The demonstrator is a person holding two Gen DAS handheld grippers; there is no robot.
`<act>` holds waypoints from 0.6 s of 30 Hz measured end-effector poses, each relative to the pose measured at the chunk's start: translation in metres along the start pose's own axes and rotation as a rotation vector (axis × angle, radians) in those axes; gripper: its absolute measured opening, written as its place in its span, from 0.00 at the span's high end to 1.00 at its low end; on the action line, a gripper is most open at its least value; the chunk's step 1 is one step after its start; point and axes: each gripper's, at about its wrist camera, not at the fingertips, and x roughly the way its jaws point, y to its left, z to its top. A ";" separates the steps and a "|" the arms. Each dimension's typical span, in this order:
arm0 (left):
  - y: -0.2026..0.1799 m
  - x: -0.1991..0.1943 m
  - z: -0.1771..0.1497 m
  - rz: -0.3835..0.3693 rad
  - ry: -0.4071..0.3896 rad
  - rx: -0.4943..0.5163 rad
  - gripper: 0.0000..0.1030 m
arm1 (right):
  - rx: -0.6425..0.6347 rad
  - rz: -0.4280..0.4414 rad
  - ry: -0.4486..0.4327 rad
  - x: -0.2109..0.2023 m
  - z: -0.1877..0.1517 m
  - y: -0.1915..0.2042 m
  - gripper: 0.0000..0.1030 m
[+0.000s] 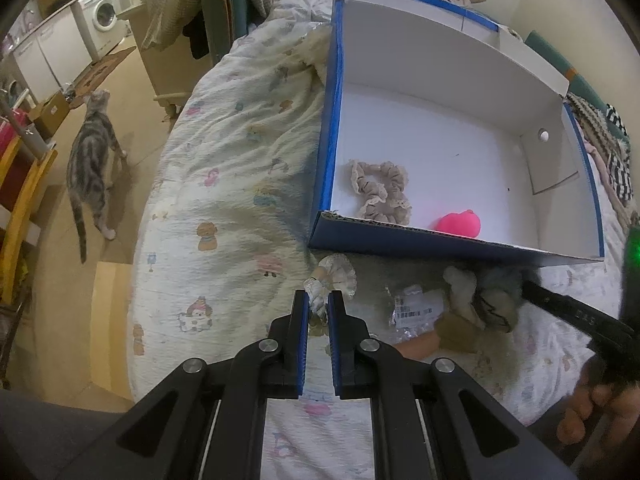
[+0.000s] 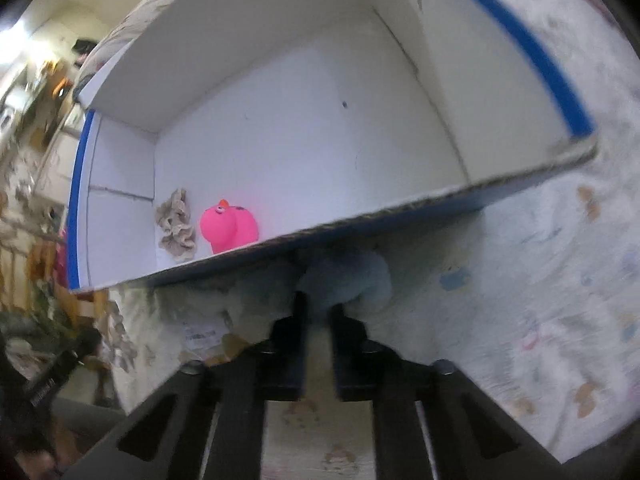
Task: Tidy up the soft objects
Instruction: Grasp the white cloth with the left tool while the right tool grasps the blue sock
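Left gripper [image 1: 319, 305]: jaws nearly closed, pinching a pale frilly scrunchie [image 1: 334, 280] low over the bed [image 1: 224, 184], just short of the box's near wall. Right gripper [image 2: 319, 312]: jaws narrowed onto a grey-blue plush toy [image 2: 348, 280] lying against that same wall; view blurred, grip appears firm. Between the two, on the quilt: crinkled foil packet [image 1: 412, 308]. Blue cardboard box [image 1: 440, 242], white inside, sits further up the bed. In its near-left corner: beige scrunchie [image 1: 380, 190], with a pink rubber duck [image 1: 459, 224] just beside it. Beyond the bed's left edge: tabby cat [image 1: 90, 164] on the floor.
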 end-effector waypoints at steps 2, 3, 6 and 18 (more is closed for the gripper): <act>-0.002 0.002 -0.001 0.007 0.006 0.005 0.91 | -0.051 -0.021 -0.031 -0.009 -0.003 0.007 0.92; -0.002 0.002 -0.001 0.007 0.006 0.007 0.91 | -0.064 -0.017 -0.039 -0.012 -0.003 0.008 0.92; -0.006 0.000 -0.002 0.012 -0.002 0.018 0.91 | -0.091 -0.008 -0.059 -0.023 -0.009 0.013 0.93; -0.009 -0.006 -0.006 0.043 -0.032 0.045 0.91 | -0.240 -0.028 -0.101 -0.051 -0.036 0.022 0.93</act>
